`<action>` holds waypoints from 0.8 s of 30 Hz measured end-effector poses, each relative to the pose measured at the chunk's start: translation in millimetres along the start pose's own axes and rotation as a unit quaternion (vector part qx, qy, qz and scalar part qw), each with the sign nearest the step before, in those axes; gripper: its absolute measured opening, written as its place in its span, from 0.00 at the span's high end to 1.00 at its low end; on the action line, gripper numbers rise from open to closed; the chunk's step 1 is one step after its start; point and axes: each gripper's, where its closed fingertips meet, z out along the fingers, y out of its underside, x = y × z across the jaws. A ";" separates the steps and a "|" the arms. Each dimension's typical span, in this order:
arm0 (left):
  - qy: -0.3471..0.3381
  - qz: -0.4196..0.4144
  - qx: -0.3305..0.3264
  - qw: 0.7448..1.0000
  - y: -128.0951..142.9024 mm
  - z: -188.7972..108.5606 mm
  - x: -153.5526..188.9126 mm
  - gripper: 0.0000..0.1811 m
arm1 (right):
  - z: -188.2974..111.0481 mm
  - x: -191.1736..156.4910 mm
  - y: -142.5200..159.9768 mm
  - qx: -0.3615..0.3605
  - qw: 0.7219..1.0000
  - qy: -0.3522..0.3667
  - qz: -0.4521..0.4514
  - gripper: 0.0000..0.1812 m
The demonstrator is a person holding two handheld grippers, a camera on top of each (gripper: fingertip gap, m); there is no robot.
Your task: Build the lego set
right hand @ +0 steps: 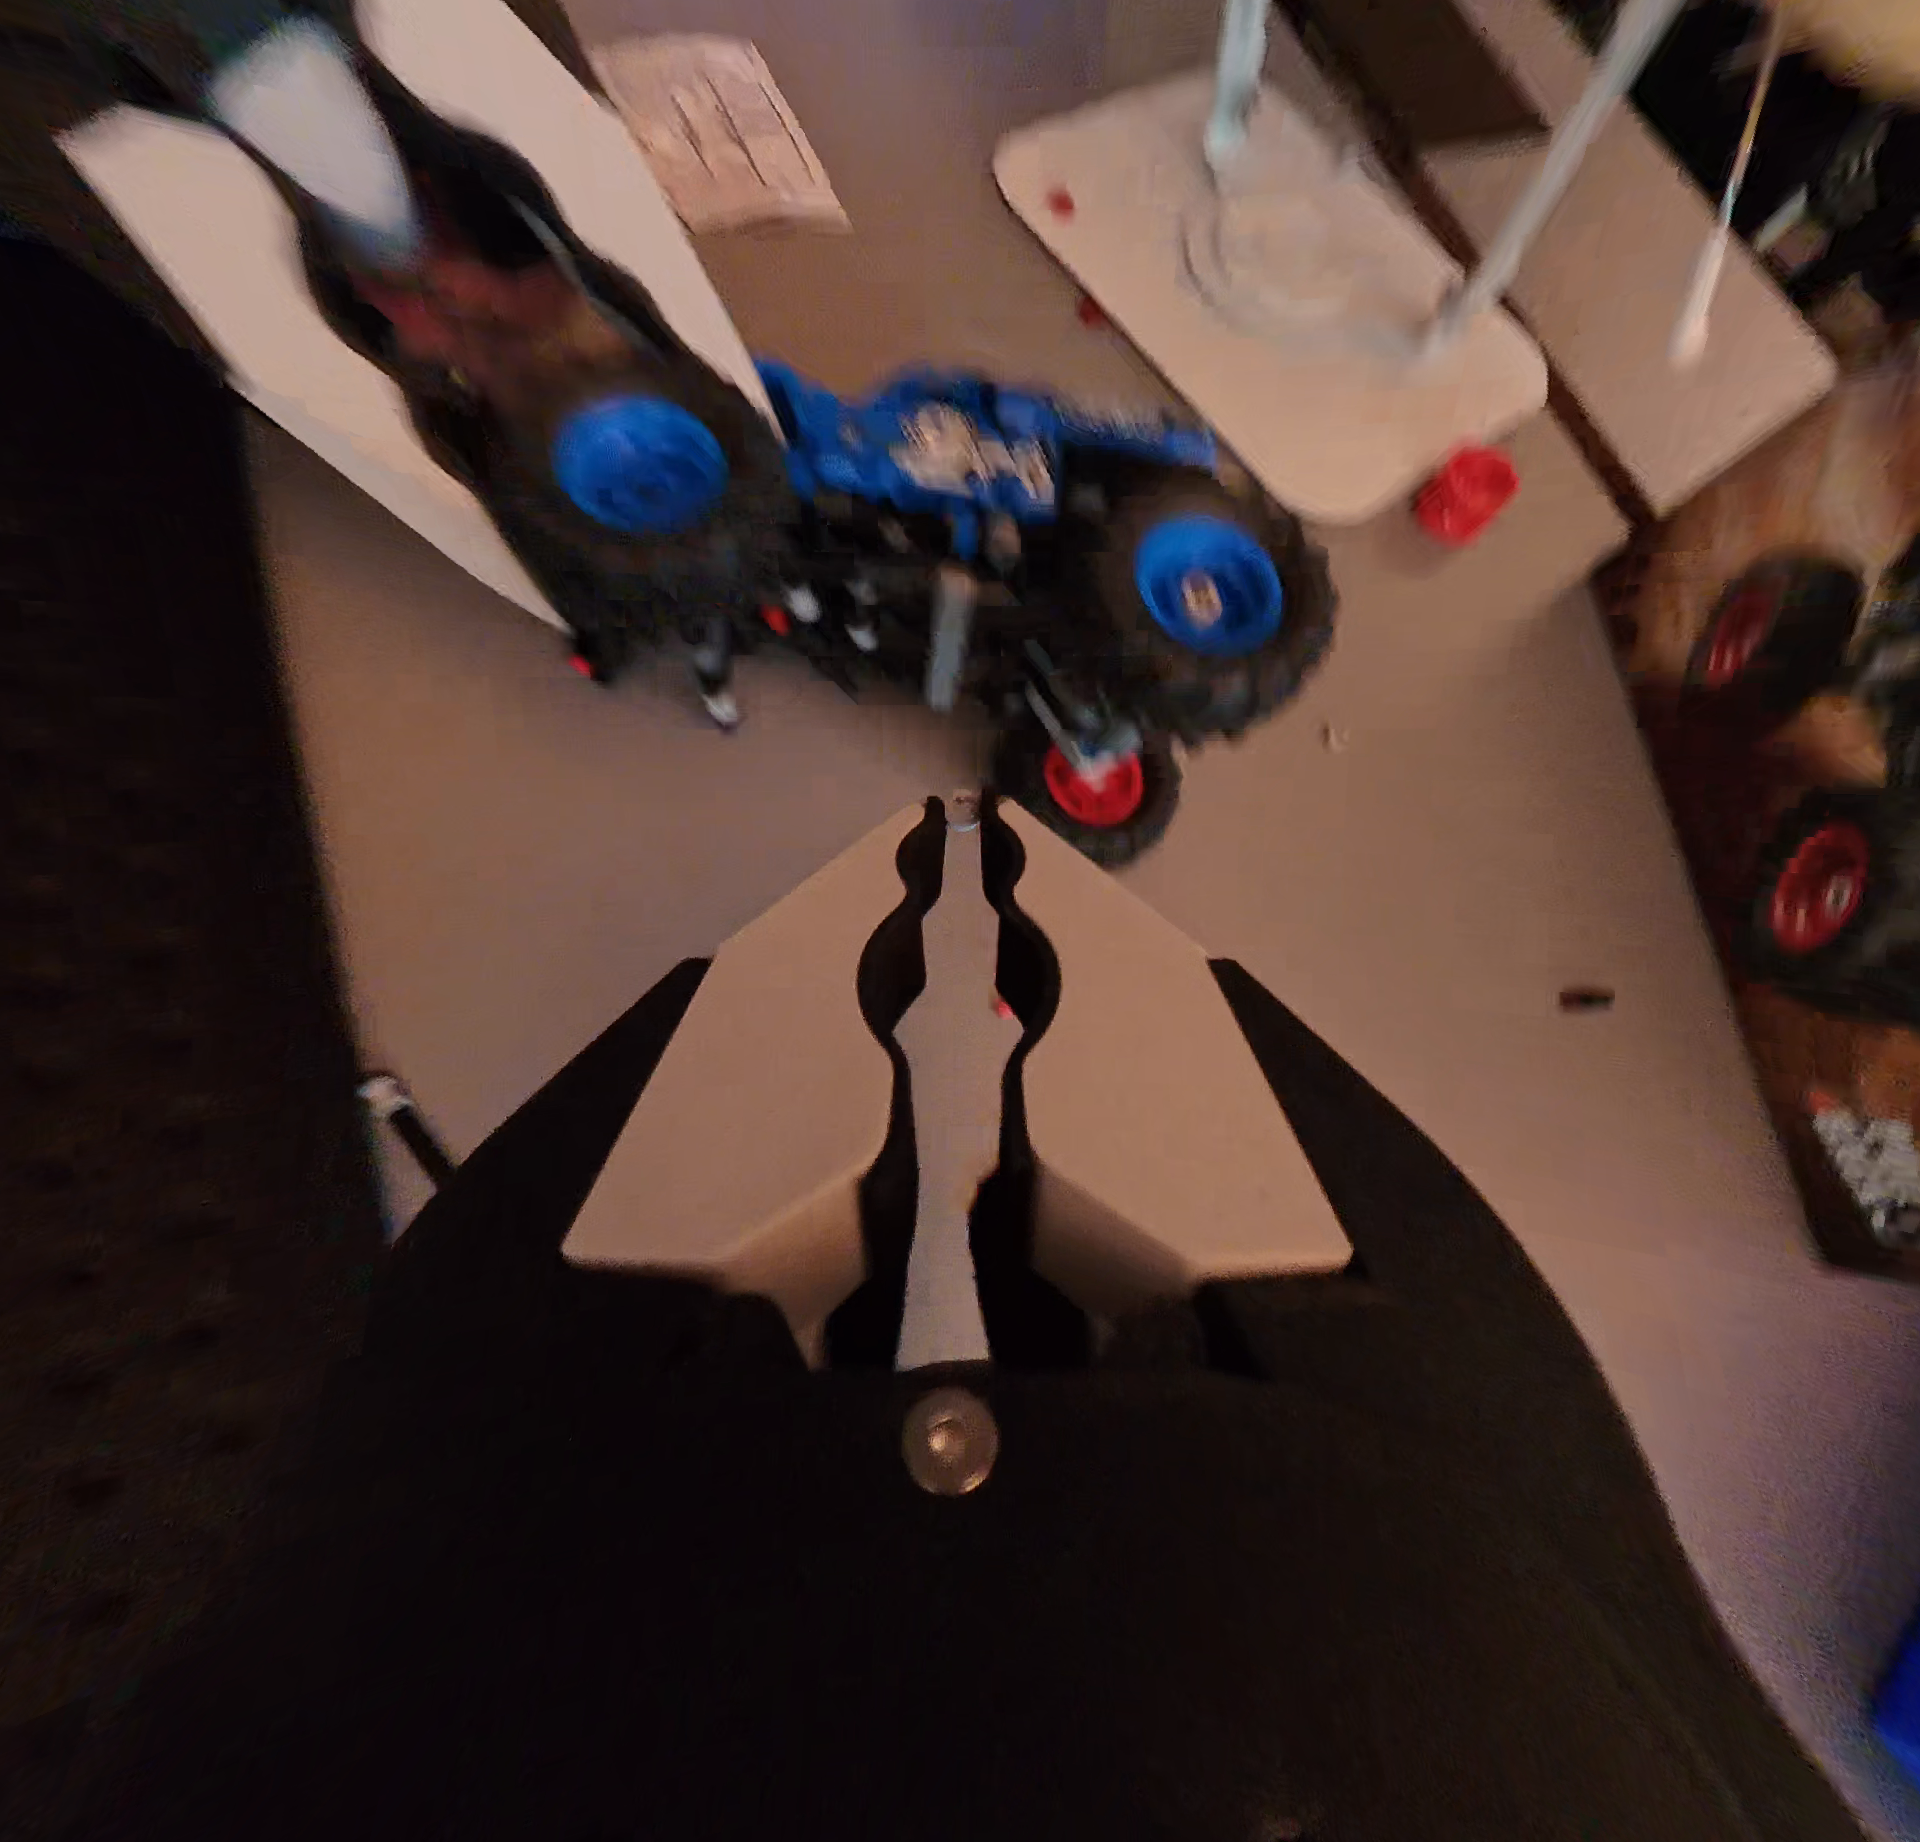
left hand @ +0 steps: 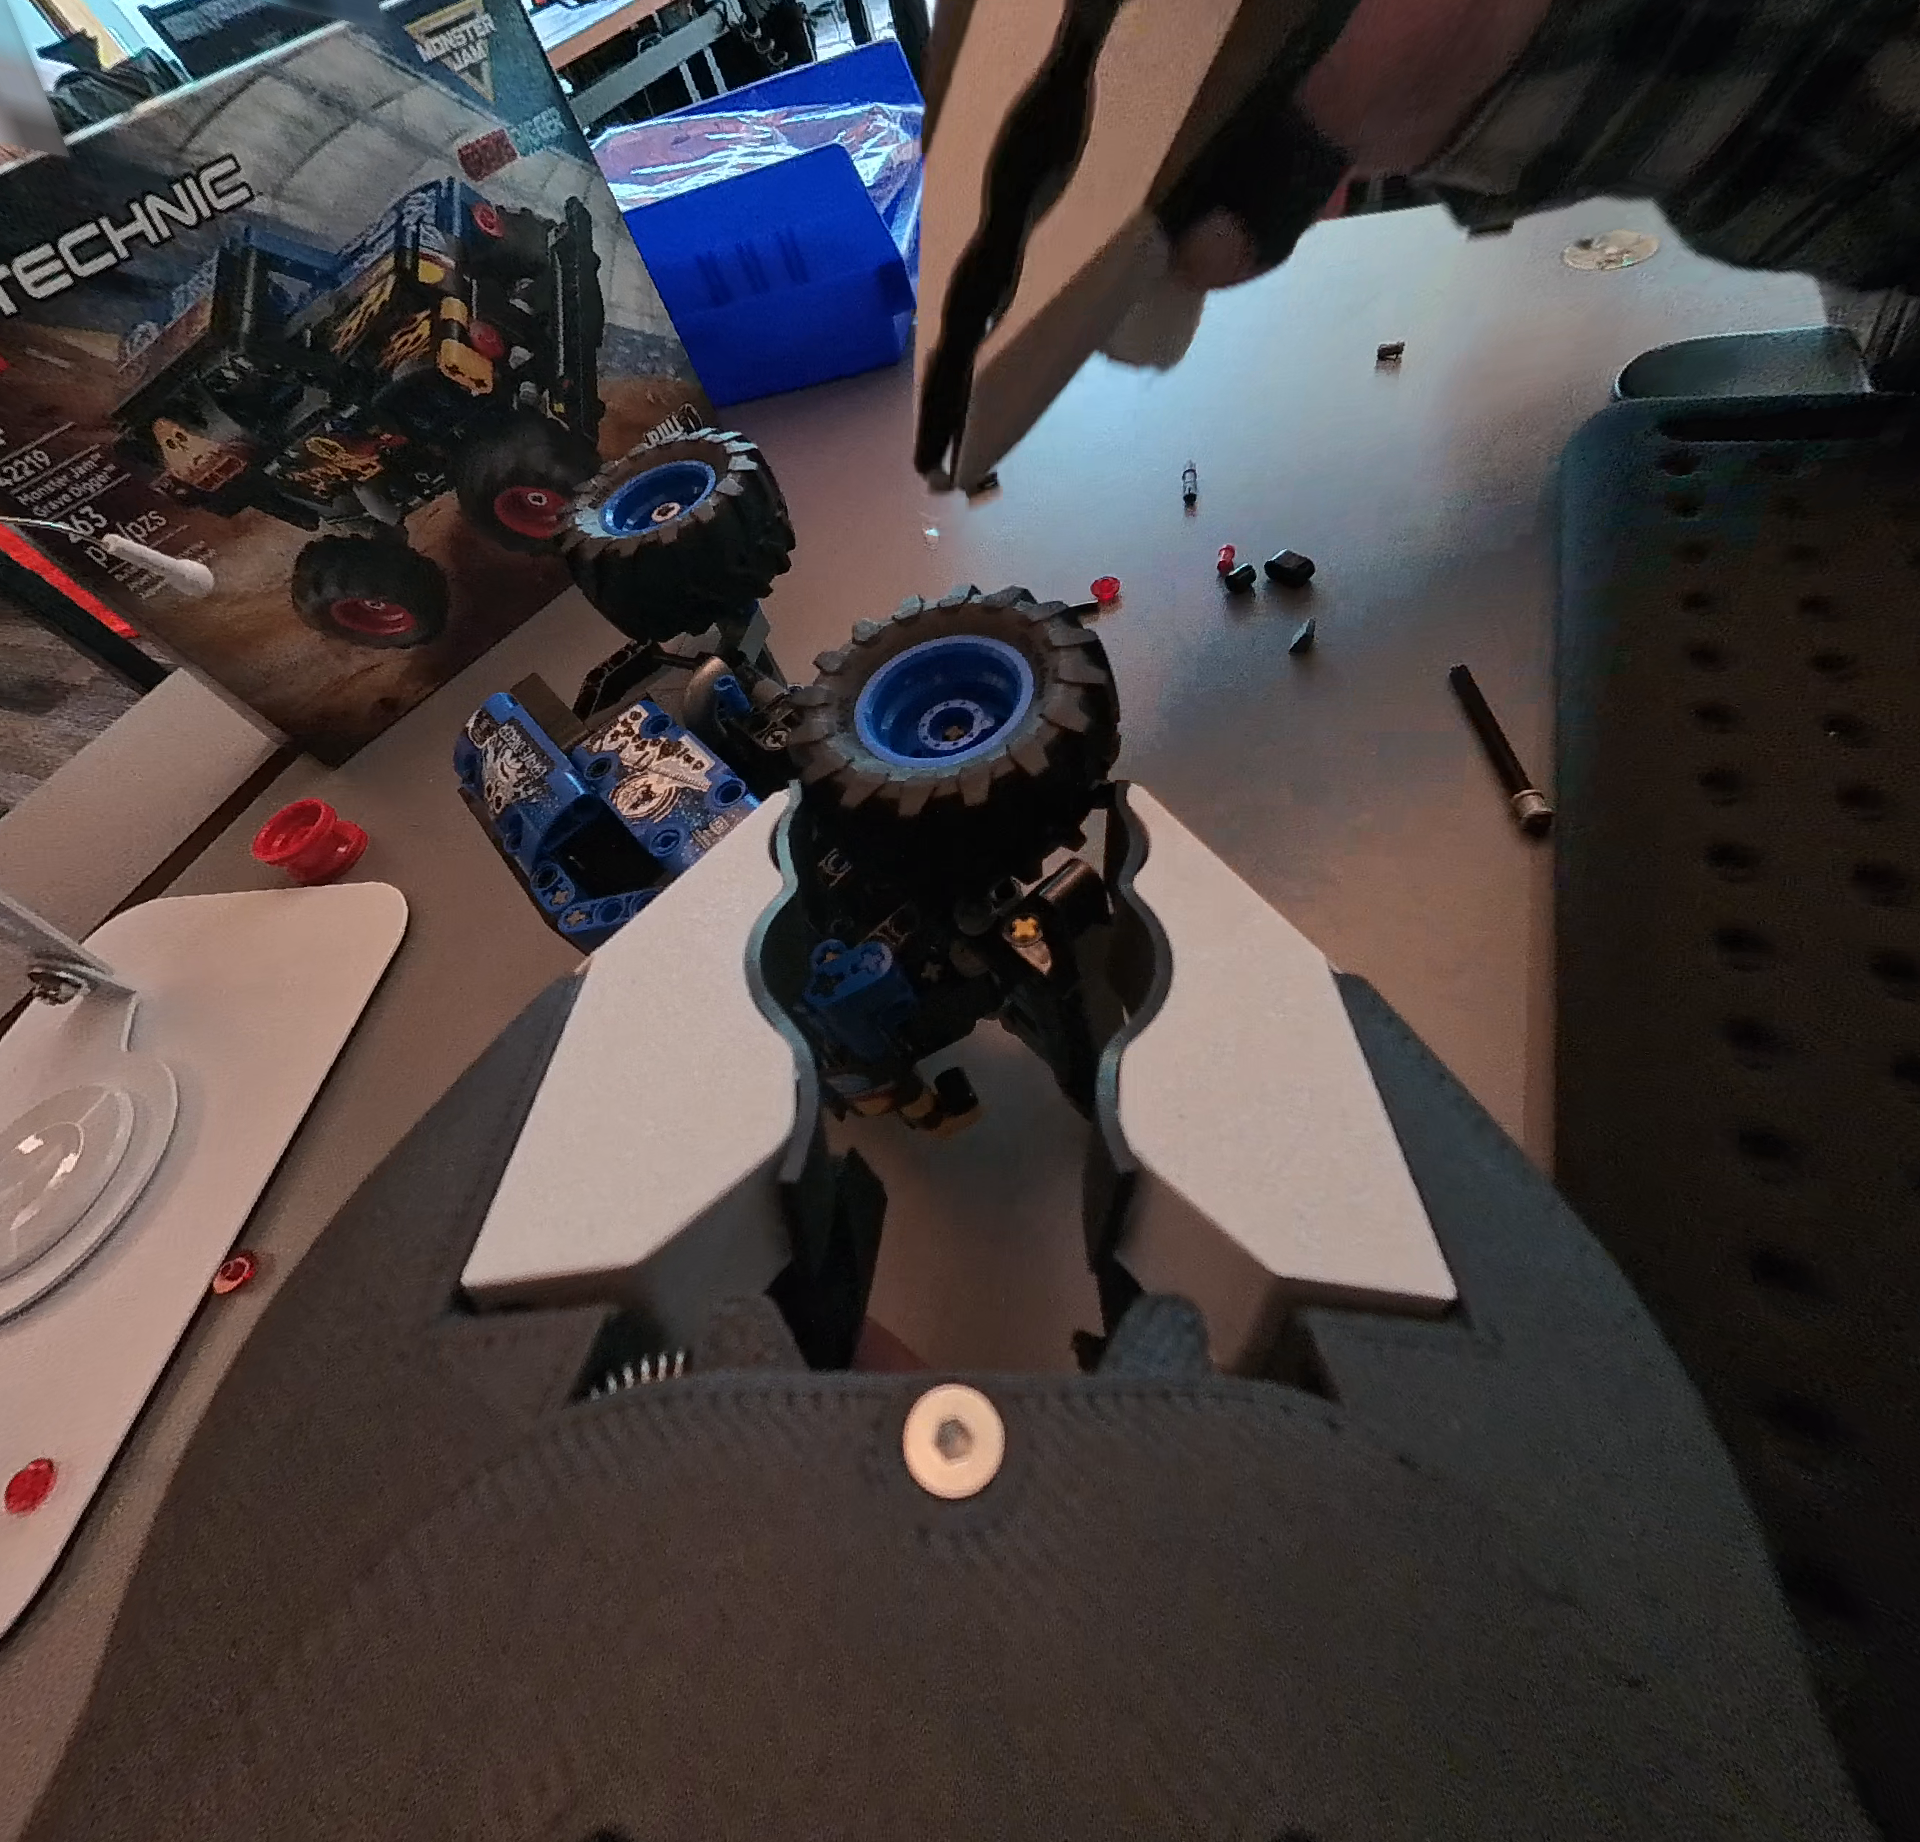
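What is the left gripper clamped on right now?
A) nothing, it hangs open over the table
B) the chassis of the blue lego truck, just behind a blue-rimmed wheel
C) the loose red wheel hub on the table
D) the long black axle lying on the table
B: in the left wrist view the left gripper has its fingers closed on either side of the lego truck chassis, right behind a blue-rimmed wheel.
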 end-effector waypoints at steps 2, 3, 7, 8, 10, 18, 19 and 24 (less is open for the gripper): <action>0.000 0.001 0.000 1.000 -0.3 0.4 0.6 0.69 | -4.1 -18.1 -30.8 0.023 0.999 -0.012 -0.031 0.97; -0.001 0.002 -0.001 1.000 -0.4 0.5 0.8 0.69 | -3.6 -27.8 -43.0 0.028 0.998 -0.024 -0.045 0.98; -0.003 0.005 -0.002 1.000 -0.3 0.5 0.8 0.69 | 11.4 -56.6 -66.0 0.006 0.994 -0.070 -0.088 0.98; -0.004 0.006 -0.003 1.000 -0.3 0.4 0.9 0.69 | 16.7 -59.5 -65.6 -0.009 0.993 -0.077 -0.094 0.98; -0.005 0.008 -0.004 1.000 -0.3 0.4 0.9 0.69 | 25.7 -63.8 -63.8 -0.033 0.990 -0.095 -0.094 0.98; -0.003 0.009 -0.005 1.000 -0.1 0.2 0.8 0.69 | 39.1 -65.1 -53.5 -0.115 0.982 -0.128 -0.078 0.97; -0.003 0.009 -0.005 1.000 -0.1 0.2 0.8 0.69 | 39.8 -65.1 -53.8 -0.119 0.981 -0.128 -0.080 0.97; -0.004 0.010 -0.007 1.000 0.1 0.1 0.8 0.69 | 40.4 -67.0 -54.1 -0.129 0.979 -0.143 -0.072 0.96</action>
